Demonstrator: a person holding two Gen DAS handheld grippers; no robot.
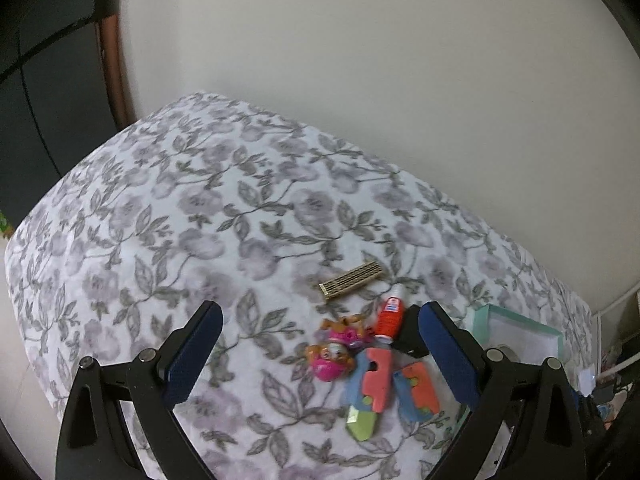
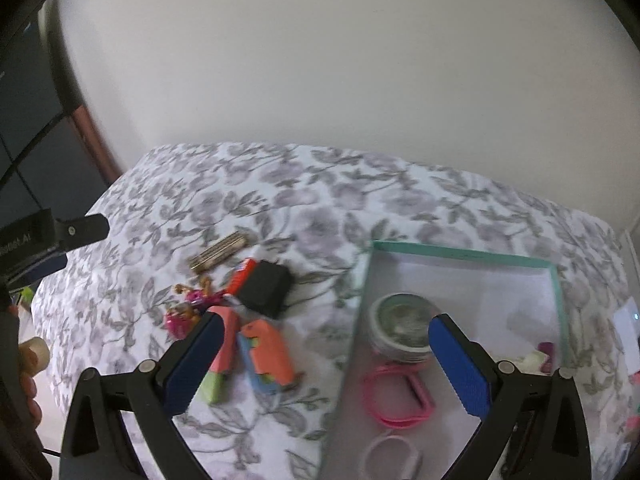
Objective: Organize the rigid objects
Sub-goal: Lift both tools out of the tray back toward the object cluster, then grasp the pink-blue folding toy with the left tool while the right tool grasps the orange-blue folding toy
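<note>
Both tools are released and empty: the left tool (image 1: 320, 344) over the toys (image 1: 372, 376), the right tool (image 2: 324, 344) by the box (image 2: 460, 254). The pile is tight, so a grab may snag a neighbour. Beyond the comb (image 1: 352, 280), the bed (image 1: 180, 200) lies open to the wall.

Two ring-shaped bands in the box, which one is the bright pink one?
The pink band lying just below the round tin. The other band, nearer the camera, is pale, almost white.

A floral-patterned grey and white bedspread (image 1: 168, 216) meets a plain pale wall (image 1: 360, 60), with a dark wardrobe (image 1: 36, 92) at left.
</note>
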